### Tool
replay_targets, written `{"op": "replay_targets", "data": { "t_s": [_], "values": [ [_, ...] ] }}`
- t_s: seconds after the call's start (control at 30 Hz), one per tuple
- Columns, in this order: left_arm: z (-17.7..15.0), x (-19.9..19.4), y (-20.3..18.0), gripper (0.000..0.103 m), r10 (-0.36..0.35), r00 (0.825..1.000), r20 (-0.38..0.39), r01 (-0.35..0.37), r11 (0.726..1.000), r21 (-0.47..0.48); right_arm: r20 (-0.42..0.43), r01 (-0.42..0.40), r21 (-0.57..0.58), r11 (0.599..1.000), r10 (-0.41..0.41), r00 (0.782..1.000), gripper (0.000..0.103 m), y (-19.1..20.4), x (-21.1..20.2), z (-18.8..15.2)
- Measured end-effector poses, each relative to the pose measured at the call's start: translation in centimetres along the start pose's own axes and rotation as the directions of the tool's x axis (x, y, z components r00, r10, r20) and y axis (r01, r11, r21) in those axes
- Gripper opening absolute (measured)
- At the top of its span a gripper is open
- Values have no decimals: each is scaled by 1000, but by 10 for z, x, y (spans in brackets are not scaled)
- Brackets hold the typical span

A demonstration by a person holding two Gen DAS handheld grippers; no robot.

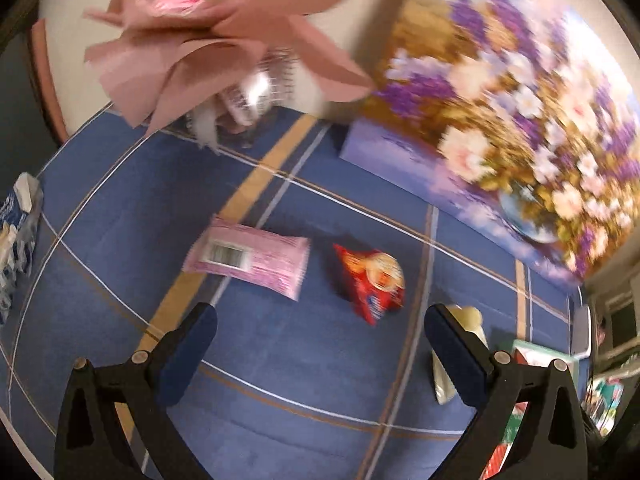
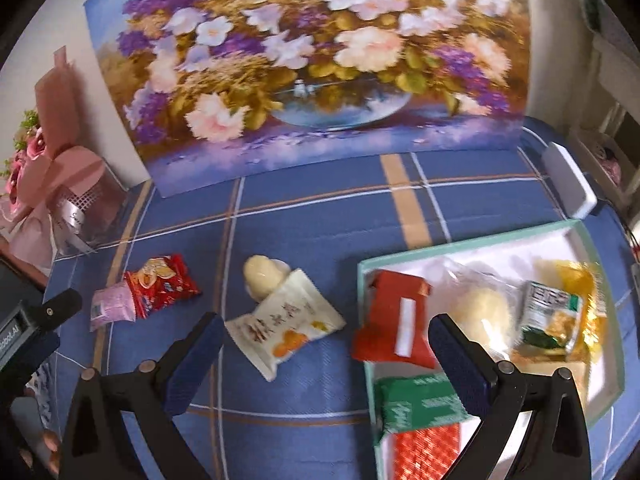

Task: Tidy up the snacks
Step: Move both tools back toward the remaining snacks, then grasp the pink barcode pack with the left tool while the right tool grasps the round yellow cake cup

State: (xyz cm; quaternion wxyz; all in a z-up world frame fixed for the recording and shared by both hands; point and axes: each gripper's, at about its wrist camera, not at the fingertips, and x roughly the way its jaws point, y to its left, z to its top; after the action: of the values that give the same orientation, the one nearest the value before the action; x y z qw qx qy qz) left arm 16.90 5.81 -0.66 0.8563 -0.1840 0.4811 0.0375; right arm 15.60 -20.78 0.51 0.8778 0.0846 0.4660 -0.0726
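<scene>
My left gripper (image 1: pixel 320 328) is open and empty above the blue cloth. A pink snack packet (image 1: pixel 250 261) and a red snack bag (image 1: pixel 372 280) lie just beyond its fingertips. My right gripper (image 2: pixel 326 340) is open and empty. A white packet with orange print (image 2: pixel 286 320) and a pale jelly cup (image 2: pixel 262 271) lie between and beyond its fingers. The teal-rimmed box (image 2: pixel 472 246) on the right holds a red packet (image 2: pixel 394 326), a green packet (image 2: pixel 420 404), a clear-wrapped bun (image 2: pixel 484 308) and a yellow packet (image 2: pixel 572 288). The red bag (image 2: pixel 162 282) and pink packet (image 2: pixel 110 306) show at left.
A flower painting (image 2: pixel 312 60) leans on the wall behind the table. A pink bouquet (image 1: pixel 208 32) in a metal holder (image 2: pixel 86 204) stands at the back left. A blue-white tissue pack (image 1: pixel 18 232) lies at the far left. A white device (image 2: pixel 570 184) sits behind the box.
</scene>
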Motion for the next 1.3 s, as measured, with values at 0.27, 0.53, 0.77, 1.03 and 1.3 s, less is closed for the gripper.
{"op": "replay_targets", "data": {
  "t_s": [0.27, 0.53, 0.77, 1.03, 1.3],
  "values": [
    [18, 30, 40, 103, 55, 998, -6, -55, 998, -38, 9, -63, -40, 997, 63, 998, 103, 31, 31, 10],
    [34, 70, 54, 103, 20, 998, -58, -20, 1000, -4, -6, -77, -110, 991, 76, 997, 96, 53, 67, 16],
    [39, 92, 44, 103, 19, 995, -101, -10, 996, 93, -36, -63, -141, 988, 59, 998, 83, 63, 98, 18],
    [38, 115, 30, 103, 80, 989, -124, -58, 984, 169, -60, -61, -167, 984, 52, 997, 76, 67, 122, 17],
    [34, 133, 29, 103, 140, 982, -130, -115, 977, 181, -51, -3, -250, 968, -10, 999, 69, 78, 134, 12]
  ]
}}
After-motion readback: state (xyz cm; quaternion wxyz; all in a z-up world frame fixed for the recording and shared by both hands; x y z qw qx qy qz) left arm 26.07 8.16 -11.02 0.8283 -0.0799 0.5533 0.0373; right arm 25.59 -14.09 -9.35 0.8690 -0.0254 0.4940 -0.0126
